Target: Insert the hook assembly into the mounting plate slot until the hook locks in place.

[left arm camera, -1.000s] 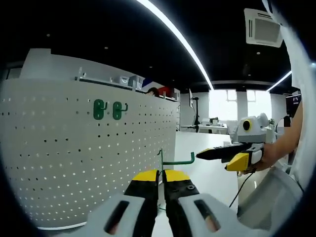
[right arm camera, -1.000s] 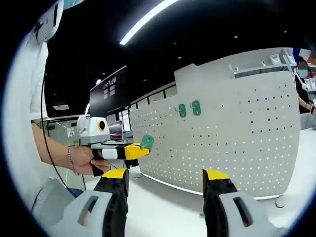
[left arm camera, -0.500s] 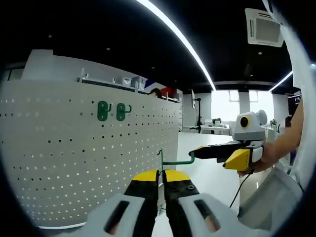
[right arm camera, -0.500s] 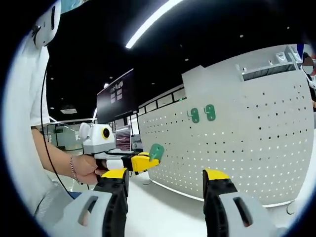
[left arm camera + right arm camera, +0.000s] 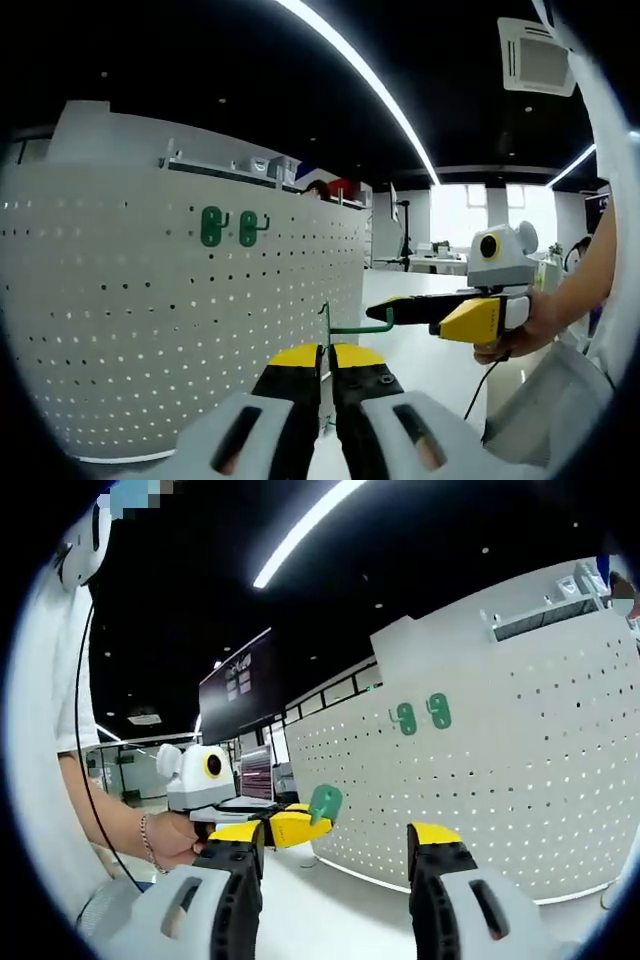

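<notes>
Closing in, the right gripper (image 5: 385,309) has slid leftward until its spread tips sit just beside the green hook (image 5: 352,325); the left gripper (image 5: 327,358) pinches that hook's base; beyond, two green hooks (image 5: 228,227) hang on the white pegboard (image 5: 120,330).

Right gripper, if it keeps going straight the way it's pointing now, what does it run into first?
Most likely the white pegboard: it stands ahead between the open right gripper jaws, below the two mounted green hooks. The way looks free till then, though depth is unclear.
</notes>
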Demonstrator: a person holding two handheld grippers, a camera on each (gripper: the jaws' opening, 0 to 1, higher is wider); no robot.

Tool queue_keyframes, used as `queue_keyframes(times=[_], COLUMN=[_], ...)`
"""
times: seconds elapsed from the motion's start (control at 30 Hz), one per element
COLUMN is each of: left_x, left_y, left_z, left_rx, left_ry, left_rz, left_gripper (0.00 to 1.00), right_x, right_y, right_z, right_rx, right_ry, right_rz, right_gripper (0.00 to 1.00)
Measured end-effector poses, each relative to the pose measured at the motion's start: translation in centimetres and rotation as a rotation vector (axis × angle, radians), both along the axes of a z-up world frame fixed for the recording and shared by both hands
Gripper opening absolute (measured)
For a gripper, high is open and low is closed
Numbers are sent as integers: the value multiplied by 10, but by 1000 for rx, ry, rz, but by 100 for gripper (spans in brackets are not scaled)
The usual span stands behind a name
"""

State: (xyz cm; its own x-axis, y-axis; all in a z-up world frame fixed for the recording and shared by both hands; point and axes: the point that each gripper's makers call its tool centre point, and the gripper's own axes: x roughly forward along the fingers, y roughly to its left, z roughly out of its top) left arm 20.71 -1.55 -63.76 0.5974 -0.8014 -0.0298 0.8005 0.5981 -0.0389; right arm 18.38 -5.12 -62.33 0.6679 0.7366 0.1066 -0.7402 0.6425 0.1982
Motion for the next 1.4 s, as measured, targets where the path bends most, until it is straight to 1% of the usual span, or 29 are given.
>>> queue_keyframes(times=[0.2, 0.27, 0.8, 0.93, 1.17, 1.4], left_x=[0, 0, 1, 1, 1, 2], left_y=[0, 1, 6, 6, 7, 8], left_z=[1, 2, 3, 3, 3, 4], left_rx=[-7, -8, -20, -20, -24, -25], left_ry=[-1, -1, -3, -3, -1, -1], left_rz=[4, 7, 28, 31, 36, 41], left_gripper=[3, 3, 3, 3, 3, 3], right_x=[5, 6, 12, 13, 14, 14], right_y=[4, 5, 25, 28, 32, 35], right_z=[3, 5, 9, 11, 9, 9], right_rx=[16, 32, 37, 59, 45, 41], right_ry=[3, 6, 9, 22, 27, 30], right_rz=[0, 2, 25, 28, 30, 37], right_gripper=[54, 55, 54, 50, 44, 36])
